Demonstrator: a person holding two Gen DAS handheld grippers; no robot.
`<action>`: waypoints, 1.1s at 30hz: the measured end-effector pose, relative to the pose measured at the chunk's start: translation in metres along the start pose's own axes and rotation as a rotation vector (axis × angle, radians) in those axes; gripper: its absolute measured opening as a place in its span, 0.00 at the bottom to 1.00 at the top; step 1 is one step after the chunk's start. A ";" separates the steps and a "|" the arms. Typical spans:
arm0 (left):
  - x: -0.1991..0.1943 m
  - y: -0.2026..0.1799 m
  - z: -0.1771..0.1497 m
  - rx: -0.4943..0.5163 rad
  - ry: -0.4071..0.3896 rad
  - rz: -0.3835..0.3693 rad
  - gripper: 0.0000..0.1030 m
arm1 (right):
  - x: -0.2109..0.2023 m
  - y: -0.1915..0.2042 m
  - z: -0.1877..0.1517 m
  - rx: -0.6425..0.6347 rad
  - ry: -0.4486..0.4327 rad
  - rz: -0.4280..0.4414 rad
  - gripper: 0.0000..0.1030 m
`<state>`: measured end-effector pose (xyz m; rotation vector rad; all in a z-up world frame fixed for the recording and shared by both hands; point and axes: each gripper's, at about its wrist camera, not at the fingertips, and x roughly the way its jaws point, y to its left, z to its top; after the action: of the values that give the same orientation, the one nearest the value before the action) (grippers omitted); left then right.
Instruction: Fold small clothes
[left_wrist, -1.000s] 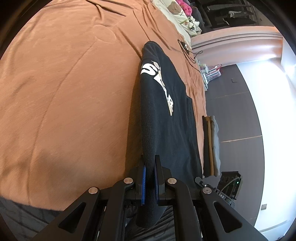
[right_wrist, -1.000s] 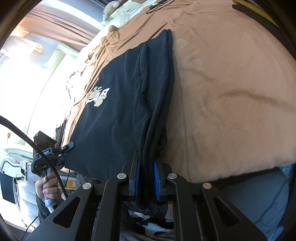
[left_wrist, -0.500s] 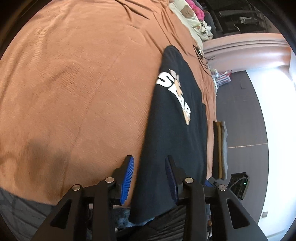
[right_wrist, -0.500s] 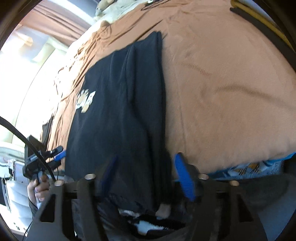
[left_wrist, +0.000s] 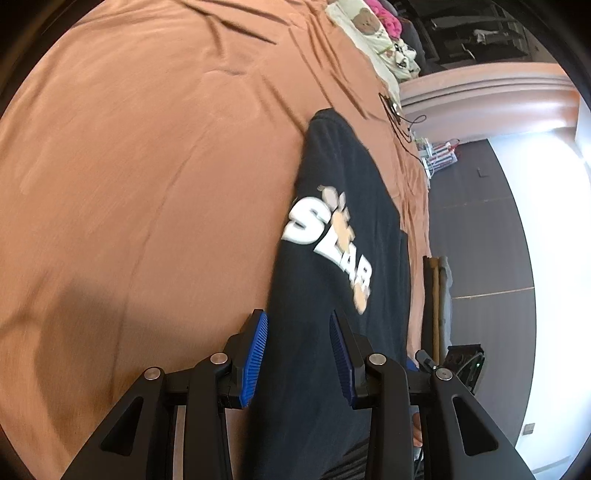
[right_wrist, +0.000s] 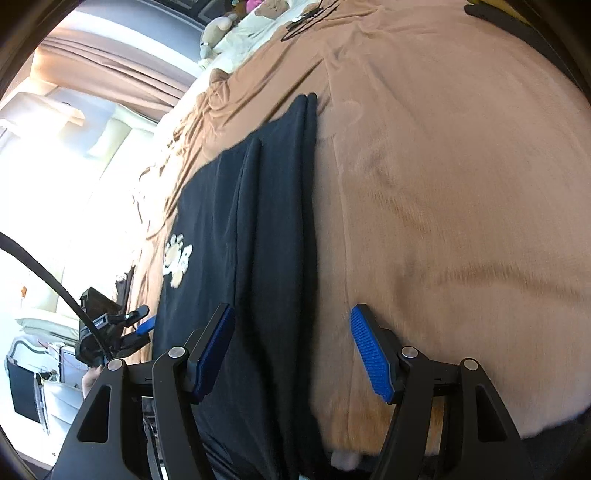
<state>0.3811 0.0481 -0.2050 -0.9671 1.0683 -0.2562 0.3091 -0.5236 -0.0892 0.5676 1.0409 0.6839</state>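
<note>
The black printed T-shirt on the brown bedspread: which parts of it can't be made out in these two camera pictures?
- Black printed T-shirt, near end: in the left wrist view, hidden behind the left gripper.
- Its white lettering: motion-blurred there; in the right wrist view too small to read.
- Its near end in the right wrist view: runs under the right gripper and off the bottom edge.
- Layers inside the fold: hidden by the top cloth.

One black garment (left_wrist: 332, 206) lies on one brown bedspread (left_wrist: 147, 166), and two grippers are in view, left (left_wrist: 299, 354) and right (right_wrist: 291, 350). Far off sits one cream pillow (left_wrist: 373, 33); at the right edge, one small stack of folded clothes (left_wrist: 437, 295)
</note>
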 end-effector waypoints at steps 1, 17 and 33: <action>0.002 -0.001 0.004 0.005 -0.001 0.014 0.35 | 0.005 -0.002 0.006 0.003 -0.001 0.007 0.62; 0.041 -0.006 0.073 0.000 0.018 0.034 0.35 | 0.085 -0.026 0.070 0.035 0.078 0.224 0.52; 0.081 -0.023 0.128 0.031 0.020 0.069 0.17 | 0.141 -0.010 0.115 -0.043 0.130 0.165 0.29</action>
<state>0.5332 0.0549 -0.2200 -0.8998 1.1107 -0.2261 0.4639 -0.4375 -0.1314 0.5817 1.1050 0.8957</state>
